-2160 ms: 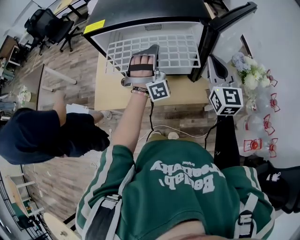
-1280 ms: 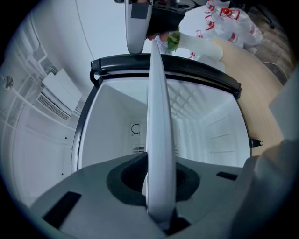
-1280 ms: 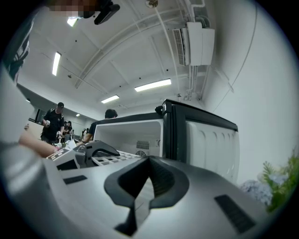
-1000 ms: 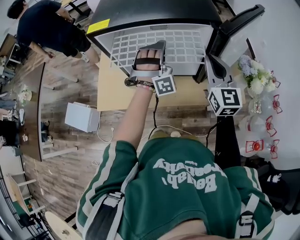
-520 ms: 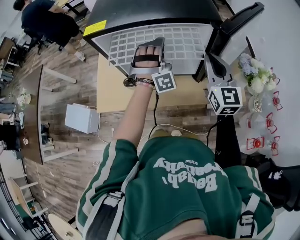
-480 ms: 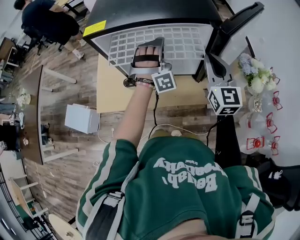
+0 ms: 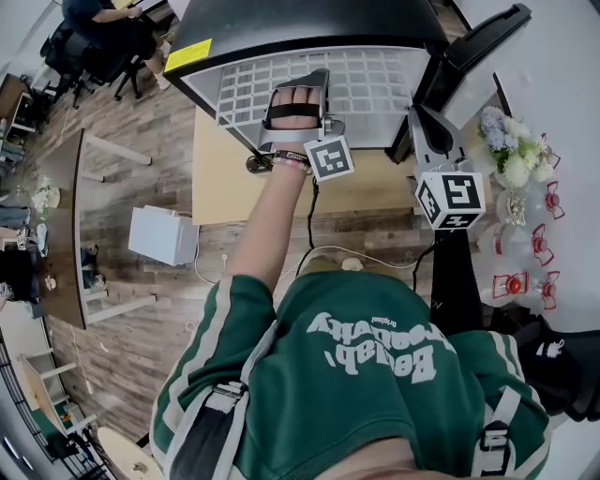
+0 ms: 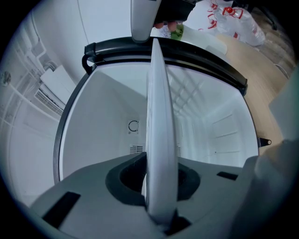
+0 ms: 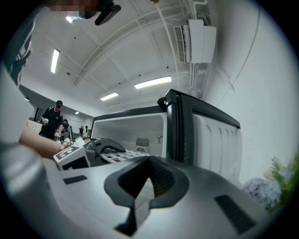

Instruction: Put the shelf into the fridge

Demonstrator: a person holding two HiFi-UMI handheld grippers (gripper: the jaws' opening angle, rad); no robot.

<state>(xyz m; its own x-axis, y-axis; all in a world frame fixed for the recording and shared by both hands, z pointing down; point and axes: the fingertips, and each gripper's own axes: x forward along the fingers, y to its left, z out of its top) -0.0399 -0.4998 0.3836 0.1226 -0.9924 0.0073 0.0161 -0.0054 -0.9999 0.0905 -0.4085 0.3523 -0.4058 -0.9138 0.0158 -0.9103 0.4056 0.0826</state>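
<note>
The white grid shelf (image 7: 361,86) lies level in the mouth of the open black fridge (image 7: 281,23), its front edge sticking out over the wooden table (image 7: 217,183). My left gripper (image 7: 296,92) is shut on that front edge. In the left gripper view the shelf (image 8: 159,126) runs edge-on between the jaws into the white fridge interior (image 8: 103,126). My right gripper (image 7: 427,141) hangs at the right beside the open fridge door (image 7: 473,42), shut with nothing in it. The right gripper view shows the shelf (image 9: 122,157) and the left gripper (image 9: 77,156) at the fridge opening.
A bunch of pale flowers (image 7: 506,150) and several clear bottles with red caps (image 7: 525,253) stand at the right. A white box (image 7: 165,235) sits on the wood floor at the left, and a cable (image 7: 309,246) trails below the table. People move about far off.
The left gripper has pushed the shelf further into the fridge. The right gripper has stayed put. The person in dark clothes has walked away to the far upper left.
</note>
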